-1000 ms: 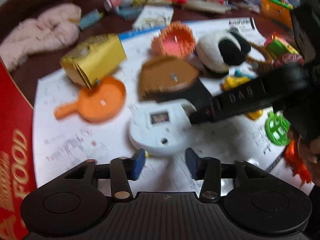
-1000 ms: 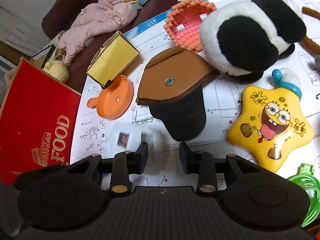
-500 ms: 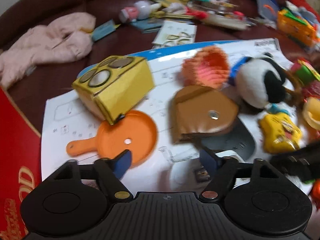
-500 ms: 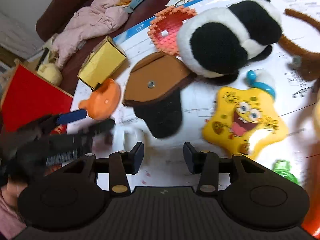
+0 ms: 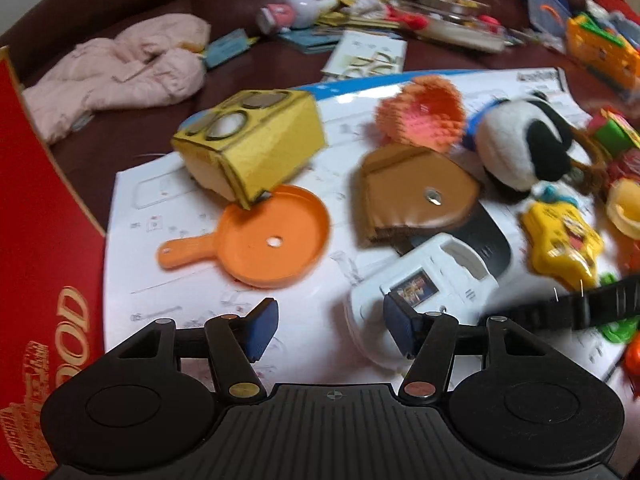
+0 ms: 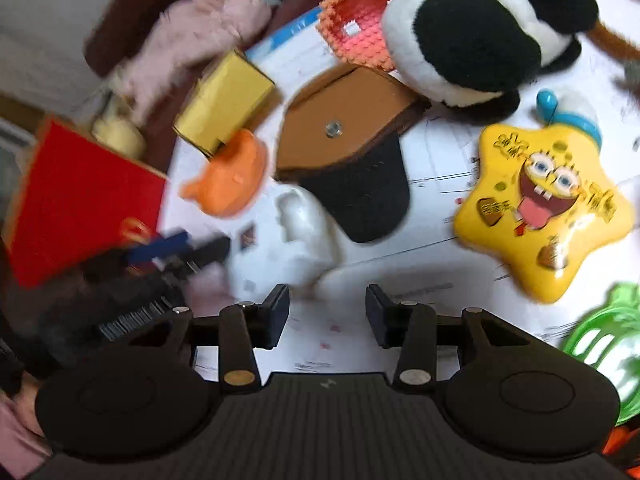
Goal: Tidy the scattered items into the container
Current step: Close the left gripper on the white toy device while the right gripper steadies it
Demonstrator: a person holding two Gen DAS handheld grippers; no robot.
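Observation:
A white toy device [image 5: 432, 288] with a small picture screen lies on the white instruction sheet [image 5: 168, 280]. My left gripper [image 5: 330, 328] hovers low at its left edge. The blue pads are closing with only paper between them, and the right pad overlaps the toy's rim. The right gripper [image 6: 328, 316] is open over bare paper, with the white toy [image 6: 296, 232] just beyond its left finger. The red FOOD box [image 5: 36, 240] stands at the far left. An orange toy pan [image 5: 272, 236], a yellow carton [image 5: 256, 148] and a brown pouch [image 5: 416, 200] lie ahead.
A plush panda [image 6: 480, 28], a yellow star toy [image 6: 548, 208], a coral studded plate [image 6: 356, 20] and a green plastic piece [image 6: 600, 340] crowd the sheet's right side. A pink garment [image 5: 128, 72] and more clutter [image 5: 400, 12] lie on the dark table behind.
The left gripper has swung left, so the white toy now sits to the right of its jaws instead of straight ahead. The left gripper has come into the right view. The right jaws stand wider.

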